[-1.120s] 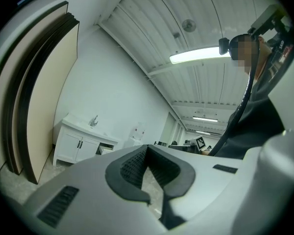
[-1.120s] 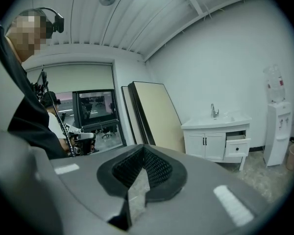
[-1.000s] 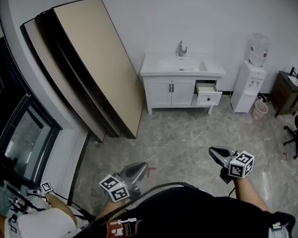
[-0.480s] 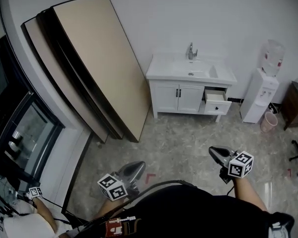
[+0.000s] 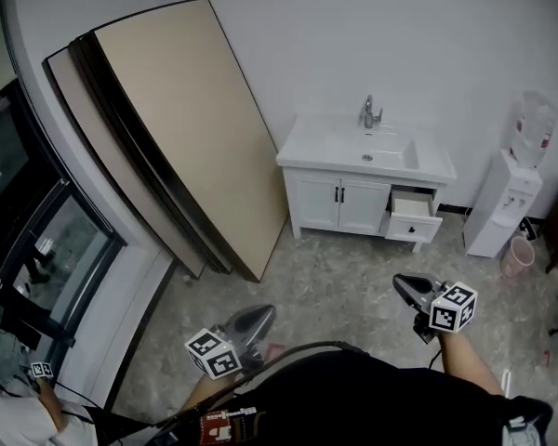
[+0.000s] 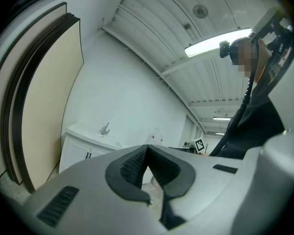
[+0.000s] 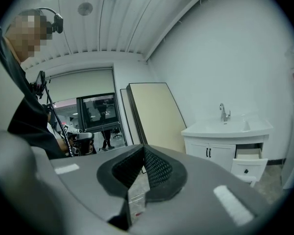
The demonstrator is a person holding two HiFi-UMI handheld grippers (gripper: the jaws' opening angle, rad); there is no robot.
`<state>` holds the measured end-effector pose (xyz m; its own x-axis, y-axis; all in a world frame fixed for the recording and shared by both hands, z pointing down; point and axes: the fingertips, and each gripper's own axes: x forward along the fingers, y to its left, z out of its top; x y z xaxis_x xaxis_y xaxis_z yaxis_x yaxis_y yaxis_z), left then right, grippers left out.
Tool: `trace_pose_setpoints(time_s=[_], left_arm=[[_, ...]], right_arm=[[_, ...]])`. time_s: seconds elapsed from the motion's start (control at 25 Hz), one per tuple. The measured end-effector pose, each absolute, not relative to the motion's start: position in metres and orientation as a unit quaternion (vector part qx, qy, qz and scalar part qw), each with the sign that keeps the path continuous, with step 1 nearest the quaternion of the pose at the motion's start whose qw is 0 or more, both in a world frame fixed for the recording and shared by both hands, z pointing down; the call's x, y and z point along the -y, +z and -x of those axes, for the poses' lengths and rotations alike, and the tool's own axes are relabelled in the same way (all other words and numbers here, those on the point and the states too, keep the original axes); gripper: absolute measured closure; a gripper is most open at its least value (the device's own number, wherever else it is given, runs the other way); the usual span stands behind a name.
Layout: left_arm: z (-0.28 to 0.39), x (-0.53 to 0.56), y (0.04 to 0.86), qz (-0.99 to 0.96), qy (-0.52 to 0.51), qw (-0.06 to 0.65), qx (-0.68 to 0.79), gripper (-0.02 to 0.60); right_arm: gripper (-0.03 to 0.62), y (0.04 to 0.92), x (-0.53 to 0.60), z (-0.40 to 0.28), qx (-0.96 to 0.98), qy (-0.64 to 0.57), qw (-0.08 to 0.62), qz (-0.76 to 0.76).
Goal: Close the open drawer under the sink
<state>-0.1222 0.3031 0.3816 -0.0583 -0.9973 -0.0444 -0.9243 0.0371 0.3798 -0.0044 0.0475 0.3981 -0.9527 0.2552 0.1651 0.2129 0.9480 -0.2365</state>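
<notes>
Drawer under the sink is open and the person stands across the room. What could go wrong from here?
1. The drawer sits close to the water dispenser; a wide swing of the right gripper might knock the dispenser.
2. That gripper's jaws are shut to a narrow tip; an off-centre push could skew the drawer instead of closing it.

— How do the surfaces look from your end?

— I see the sink top (image 5: 367, 151) as glossy white, like glazed ceramic. The faucet (image 5: 370, 112) at its far edge is bright polished metal. The cabinet (image 5: 339, 203) and its drawer (image 5: 412, 219) look painted white, smooth and satin.

— And the floor?

— The floor (image 5: 353, 268) reads to me as grey mottled stone with a faint sheen. On the left, the leaning panels (image 5: 186, 128) have a matt beige face and dark edges.

— The tools?

— My left gripper (image 6: 147, 148) and right gripper (image 7: 143, 151) have matt grey plastic shells. Their pads (image 6: 130, 165) are black, ribbed and rubbery.
</notes>
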Motion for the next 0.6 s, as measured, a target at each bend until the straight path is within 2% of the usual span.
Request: trace_pose_setpoints(time_s=[0.32, 0.6], left_arm=[[0.157, -0.262, 0.396, -0.686, -0.144, 0.14, 0.7, 0.584], [0.238, -0.247, 0.401, -0.723, -0.151, 0.136, 0.66, 0.584]], right_arm=[[0.592, 0.425, -0.005, 0.023, 0.98, 0.139, 0.113, 0.091], [0.592, 0.416, -0.007, 0.092, 0.985, 0.125, 0.11, 0.054]])
